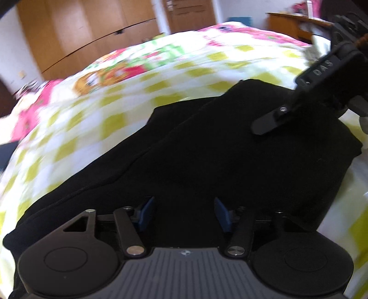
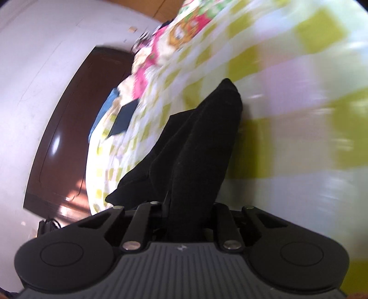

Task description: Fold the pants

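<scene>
— Holding anything with your left tongs (image 1: 185, 212)?

— I cannot tell. Their blue pads (image 1: 147, 210) stand apart, with the black pants (image 1: 195, 161) filling the space between them, but the dark cloth hides whether they bite on it.

— And the right tongs (image 2: 185, 214)?

— Those are clamped on the pants (image 2: 195, 149). In the right wrist view a bunched ridge of cloth comes straight out from between the fingers and runs away from me to a blunt tip. From the left wrist view I see the same tongs (image 1: 264, 125) coming in on the right side of the pants, their black fingertip pressed against the cloth.

— Where do the pants lie?

— On the bed, over the checked bedspread (image 1: 103, 119), yellow-green and white squares with pink flowers and a cartoon print further off. The pants are heaped in soft folds, one seam running along the near edge. The part in my right tongs looks lifted off the bedspread (image 2: 287, 115), though the blur keeps me from being sure.

— What else is around?

— Beyond the pants, past the far edge of the bed, stand a wooden wardrobe (image 1: 76, 34) and a wooden door (image 1: 191, 13). In the right wrist view a dark brown headboard (image 2: 76, 128) sits left of the pants, against a white wall (image 2: 34, 57).
</scene>
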`<act>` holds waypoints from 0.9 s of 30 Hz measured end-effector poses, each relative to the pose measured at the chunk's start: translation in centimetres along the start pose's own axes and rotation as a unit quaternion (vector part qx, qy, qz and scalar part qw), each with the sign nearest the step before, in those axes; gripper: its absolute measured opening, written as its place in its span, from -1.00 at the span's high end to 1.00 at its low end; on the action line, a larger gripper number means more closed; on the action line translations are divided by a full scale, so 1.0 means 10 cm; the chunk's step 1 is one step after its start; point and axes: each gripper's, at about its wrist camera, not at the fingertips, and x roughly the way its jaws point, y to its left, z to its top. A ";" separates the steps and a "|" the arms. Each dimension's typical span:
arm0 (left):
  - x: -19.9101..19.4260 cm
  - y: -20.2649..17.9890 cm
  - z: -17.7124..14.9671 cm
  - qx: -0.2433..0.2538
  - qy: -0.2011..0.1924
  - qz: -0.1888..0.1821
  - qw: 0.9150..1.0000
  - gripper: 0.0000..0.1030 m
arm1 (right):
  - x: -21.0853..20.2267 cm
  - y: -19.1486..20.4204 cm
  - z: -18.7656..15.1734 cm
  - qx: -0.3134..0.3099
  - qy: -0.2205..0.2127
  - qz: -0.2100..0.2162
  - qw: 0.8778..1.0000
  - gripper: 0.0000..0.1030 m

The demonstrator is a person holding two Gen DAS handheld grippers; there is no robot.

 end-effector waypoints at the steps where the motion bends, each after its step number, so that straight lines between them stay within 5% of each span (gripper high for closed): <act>1: 0.01 -0.12 0.06 0.005 -0.005 -0.009 1.000 -0.29 | -0.13 -0.06 0.00 0.004 -0.010 -0.013 1.000 0.69; 6: -0.05 -0.45 0.44 0.042 -0.060 -0.002 0.997 -0.35 | -0.58 -0.21 -0.05 0.022 -0.048 -0.042 0.998 0.69; 10: 0.09 -0.64 0.60 0.070 -0.107 0.113 0.985 -0.39 | -0.59 -0.28 -0.13 0.051 -0.065 -0.035 0.996 0.68; 13: 0.47 -0.81 0.50 0.111 -0.058 0.187 0.974 -0.39 | -0.62 -0.33 -0.14 0.063 -0.076 -0.031 0.995 0.67; 18: 0.21 -0.82 0.47 0.125 -0.093 0.206 0.966 -0.35 | -0.62 -0.33 -0.13 0.063 -0.078 -0.035 0.994 0.67; 22: 0.34 -0.78 0.30 0.133 -0.037 0.177 0.975 -0.32 | -0.62 -0.28 -0.15 0.065 -0.081 -0.038 0.994 0.67; 24: 0.43 -0.81 0.17 0.134 -0.048 0.170 0.975 -0.17 | -0.60 -0.16 -0.16 0.050 -0.081 -0.053 0.994 0.67; 27: 0.26 -0.80 0.24 0.128 -0.063 0.175 0.974 -0.21 | -0.63 0.00 -0.11 0.035 -0.085 -0.074 0.993 0.67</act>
